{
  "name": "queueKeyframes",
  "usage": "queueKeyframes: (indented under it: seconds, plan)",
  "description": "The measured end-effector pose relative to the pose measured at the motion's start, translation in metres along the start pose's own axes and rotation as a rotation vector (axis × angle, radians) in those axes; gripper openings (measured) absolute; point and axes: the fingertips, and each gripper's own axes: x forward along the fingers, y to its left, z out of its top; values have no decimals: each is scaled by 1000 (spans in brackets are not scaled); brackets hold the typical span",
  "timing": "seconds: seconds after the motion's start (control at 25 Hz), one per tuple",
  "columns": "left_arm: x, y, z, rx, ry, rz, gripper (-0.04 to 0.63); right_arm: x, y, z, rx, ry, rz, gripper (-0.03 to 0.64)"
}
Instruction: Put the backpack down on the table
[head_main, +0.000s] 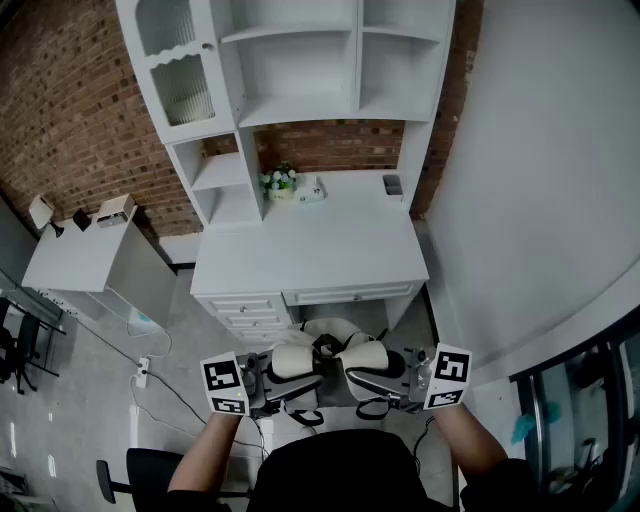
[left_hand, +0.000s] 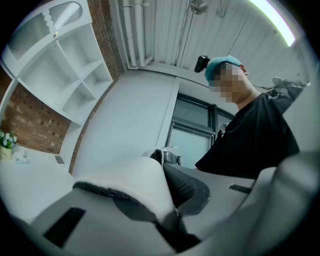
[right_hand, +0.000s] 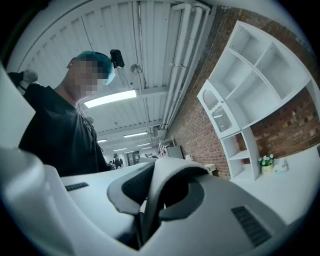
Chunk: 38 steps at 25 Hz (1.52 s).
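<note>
In the head view a cream-white backpack (head_main: 325, 338) with black straps hangs in front of the person's chest, below the front edge of the white desk (head_main: 310, 250). My left gripper (head_main: 285, 378) is shut on its left shoulder strap (head_main: 297, 361). My right gripper (head_main: 375, 380) is shut on the right strap (head_main: 365, 358). The left gripper view shows the cream strap (left_hand: 132, 190) with its black mesh padding pinched between the jaws of the left gripper (left_hand: 170, 222). The right gripper view shows the right gripper (right_hand: 142, 217) clamped the same way on the looped strap (right_hand: 172, 182).
A white shelf hutch (head_main: 300, 70) rises at the back of the desk. On the desk stand a small flower pot (head_main: 280, 181) and a dark object (head_main: 393, 185). Drawers (head_main: 300, 298) face the person. A low white side table (head_main: 85, 255) is at the left, a black chair (head_main: 130, 472) at the bottom left.
</note>
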Motion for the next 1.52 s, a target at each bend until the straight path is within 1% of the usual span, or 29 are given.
queueKeyframes:
  seconds: [0.16,0.24,0.32,0.44,0.68,0.96,1.12,1.24,1.4,1.52]
  plan:
    - [10,-3,2,2,-15,-3,55,-9,6,4,6,-5,-8,54]
    - [12,-3,1,3,-10,-5,55,-11,5,4,35,-8,-11,54]
    - [14,-3,-2,1,2,-3,55,-14,1,4,78,-29,-33,55]
    - [20,-5,-9,-7,11,14,55,-20,1,-1,101,-45,-48,55]
    - [23,-12,-14,-9,17,49,55,-26,4,-4,123,-33,-48,55]
    - [44,-12,-4,27,-10,103,55,-45,3,11,94,-12,-24,55]
    - [58,-9,1,63,-32,143,55,-57,-1,21,77,-4,9,55]
    - [67,1,3,83,-41,158,55,-64,-8,24,54,1,33,55]
    - [73,23,7,64,-59,175,55,-67,-24,28,63,12,40,55]
    - [74,35,9,46,-53,173,54,-68,-34,28,74,4,26,55]
